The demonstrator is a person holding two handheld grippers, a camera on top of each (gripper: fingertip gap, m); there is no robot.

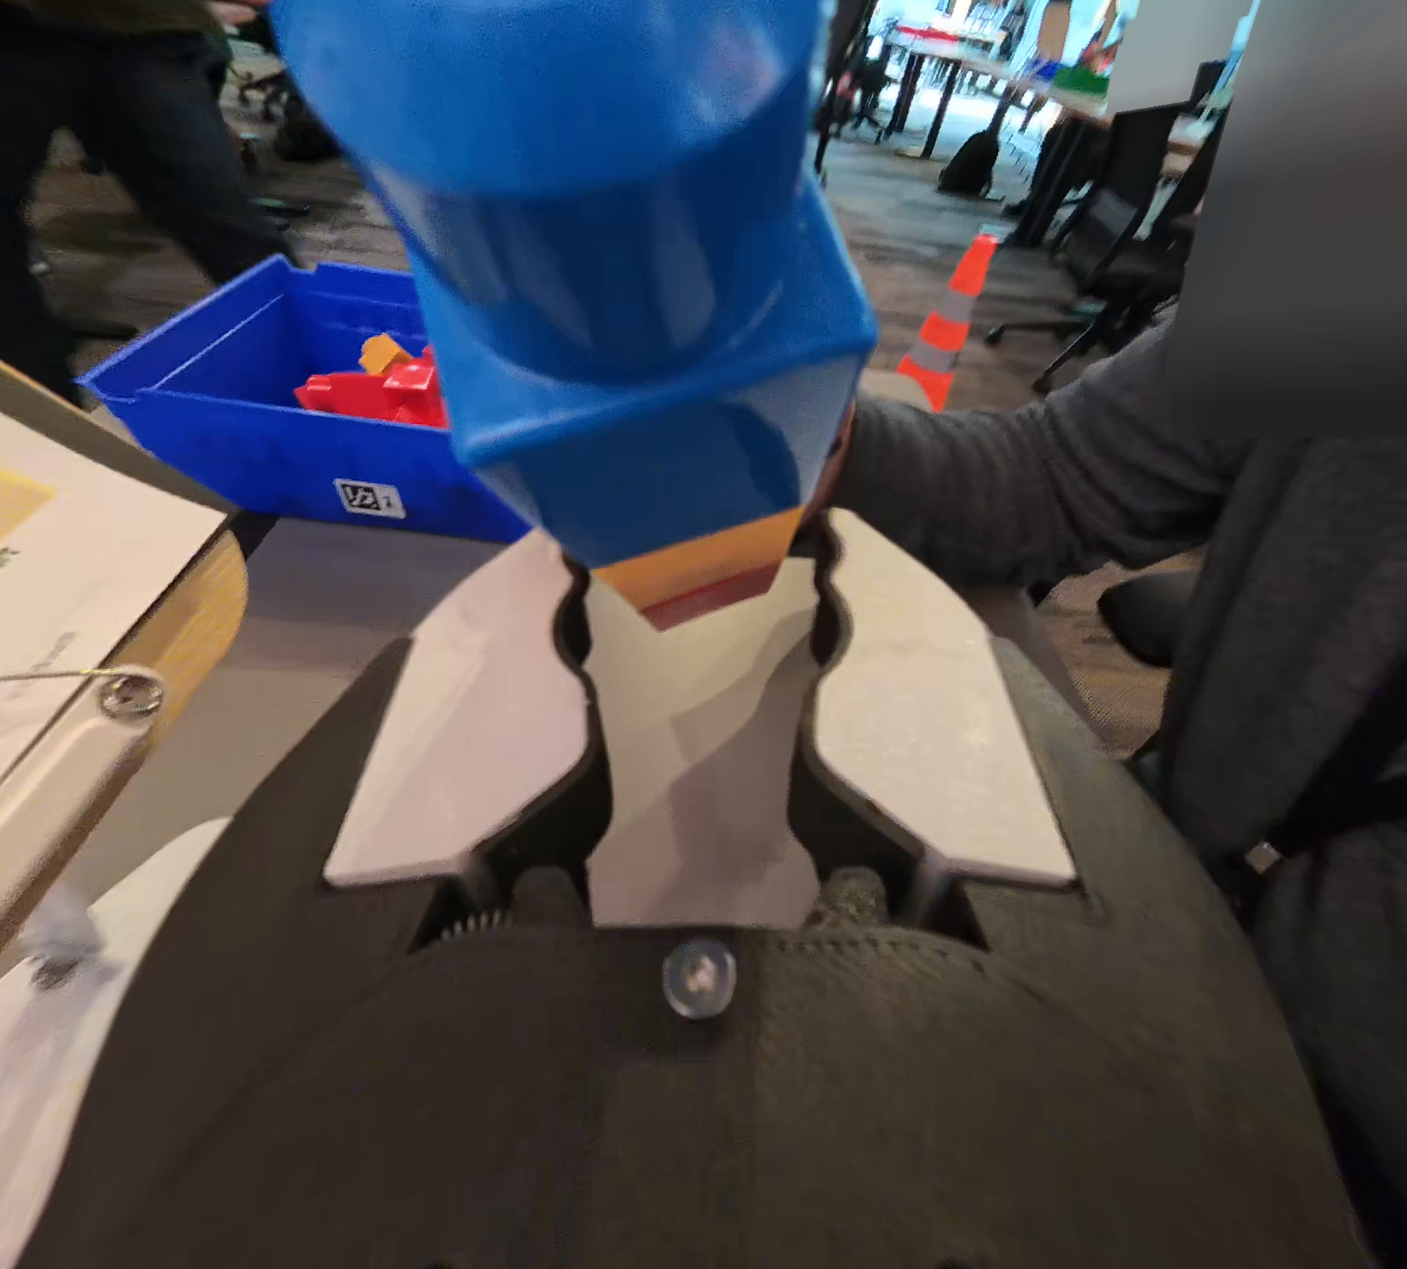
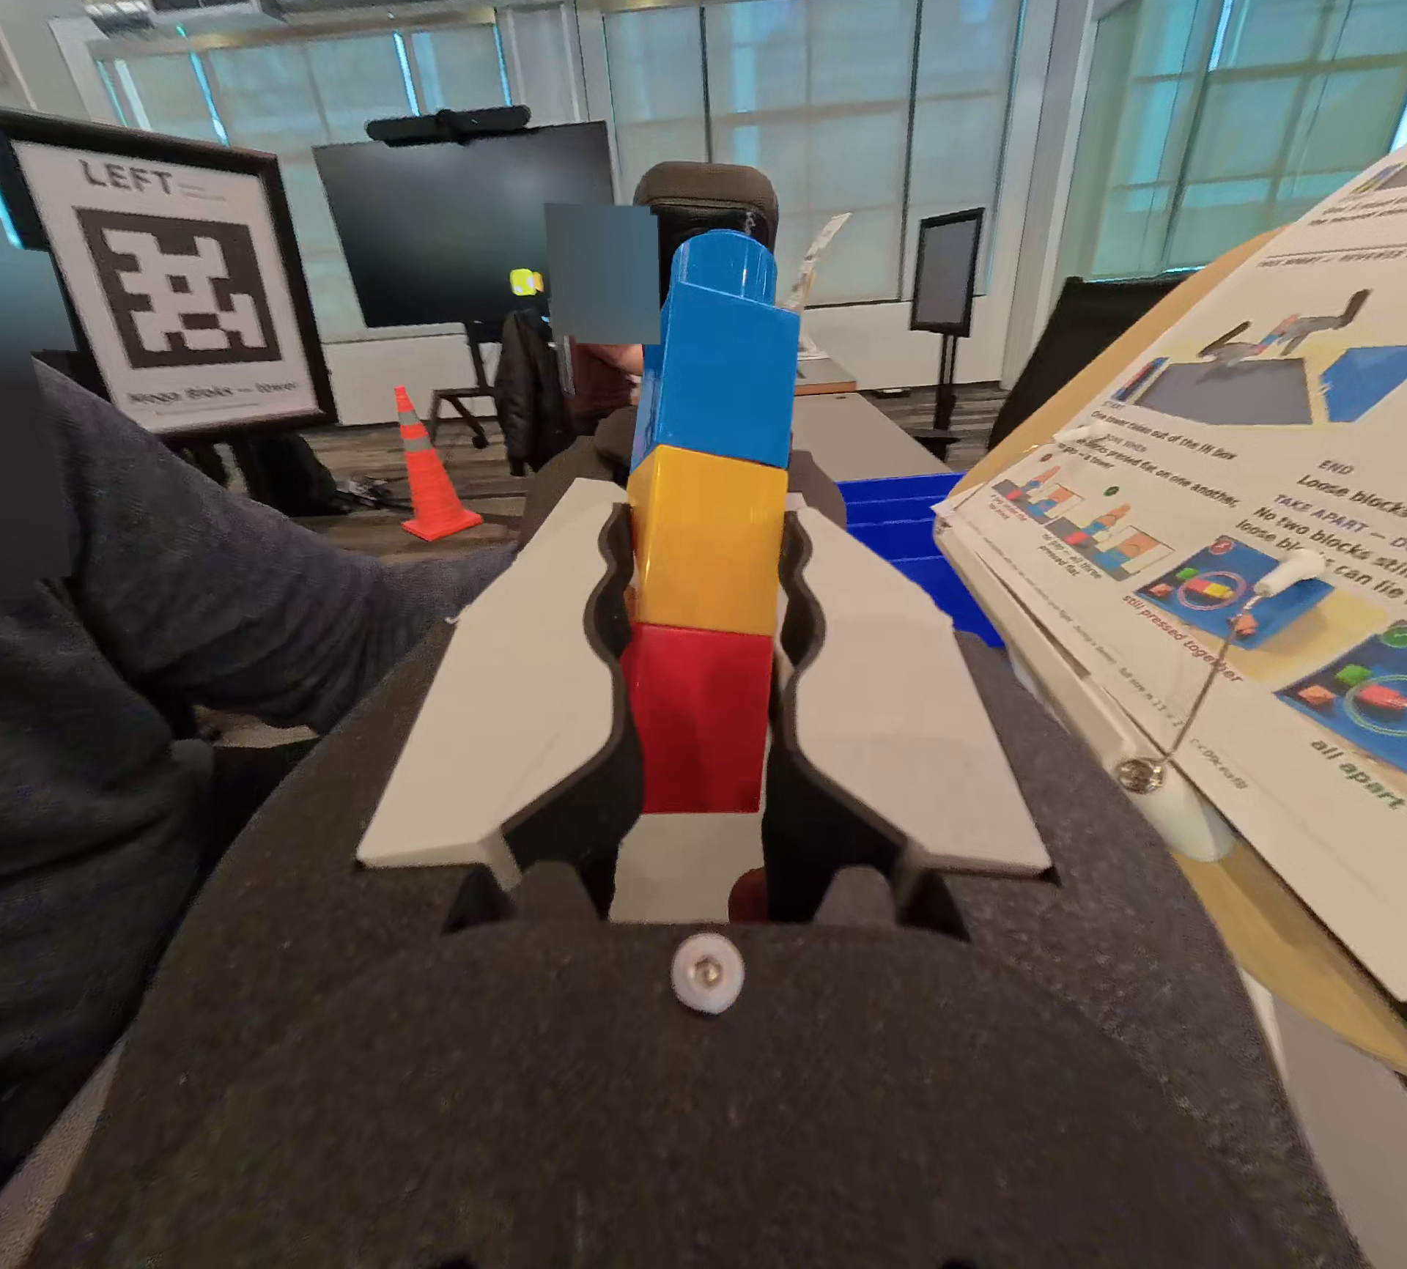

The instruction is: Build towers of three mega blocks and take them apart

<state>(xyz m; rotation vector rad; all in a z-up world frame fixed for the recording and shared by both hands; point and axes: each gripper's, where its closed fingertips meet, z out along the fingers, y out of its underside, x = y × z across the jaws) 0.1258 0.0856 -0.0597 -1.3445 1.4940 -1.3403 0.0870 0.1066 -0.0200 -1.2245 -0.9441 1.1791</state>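
— Where was the tower?

— The tower [image 2: 704,532] stood whole: blue block [image 2: 716,380] on the yellow block [image 2: 708,536], that on the red block [image 2: 700,719]. It sat between the right gripper's [image 2: 704,547] fingers, which were pinched against the yellow and red blocks and held it off the desk.

— And the left gripper [image 1: 697,570]?

— Its jaws stood apart. The tower loomed right in front of them, blue end nearest the camera, blurred; whether the fingertips touched it, I couldn't tell.

— Around it?

— A blue bin [image 1: 251,425] of loose blocks sat on the desk's far edge, an instruction board [image 2: 1218,547] to the right, and an orange cone [image 2: 426,471] on the floor beyond.
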